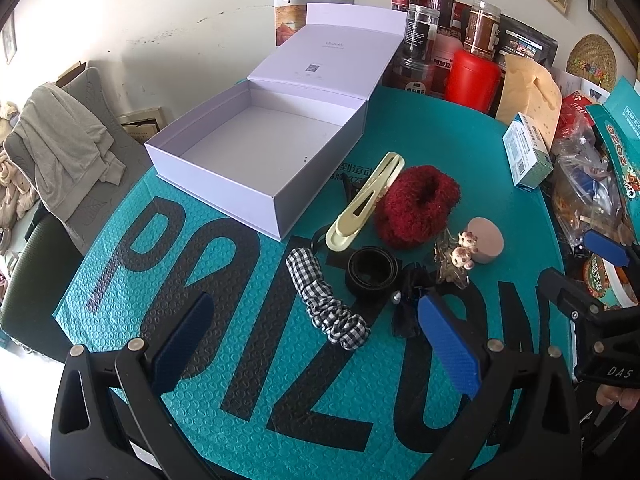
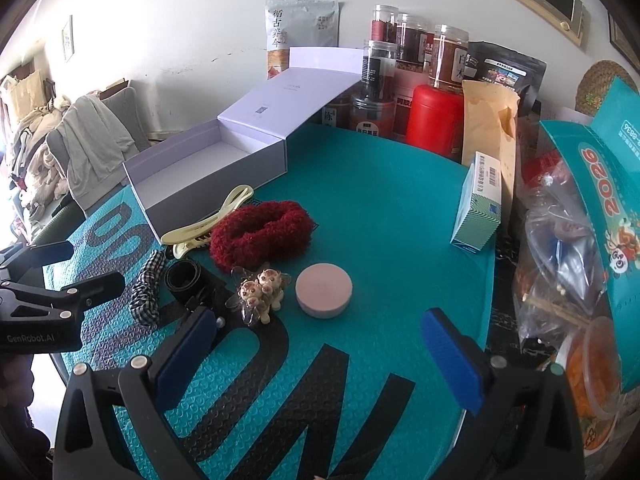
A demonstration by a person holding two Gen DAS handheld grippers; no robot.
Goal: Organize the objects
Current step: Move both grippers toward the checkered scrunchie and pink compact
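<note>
An open, empty white box (image 1: 256,152) (image 2: 192,168) sits on the teal mat. In front of it lie a cream hair clip (image 1: 366,200) (image 2: 208,220), a red fuzzy scrunchie (image 1: 416,204) (image 2: 260,232), a checkered scrunchie (image 1: 328,300) (image 2: 148,288), a black band (image 1: 370,270) (image 2: 186,278), a black bow (image 1: 412,300), a bear hair claw (image 1: 460,256) (image 2: 260,288) and a pink round puff (image 1: 486,238) (image 2: 324,290). My left gripper (image 1: 320,340) (image 2: 80,268) is open and empty, just short of the checkered scrunchie. My right gripper (image 2: 316,352) (image 1: 580,264) is open and empty, near the pink puff.
Jars (image 1: 484,28), a red canister (image 1: 472,76) (image 2: 432,116), pouches and a kraft bag (image 2: 488,124) line the back. A small teal carton (image 1: 524,152) (image 2: 480,204), plastic bags and a teal 2026 box (image 2: 600,200) crowd the right. A chair with clothes (image 1: 64,148) stands left.
</note>
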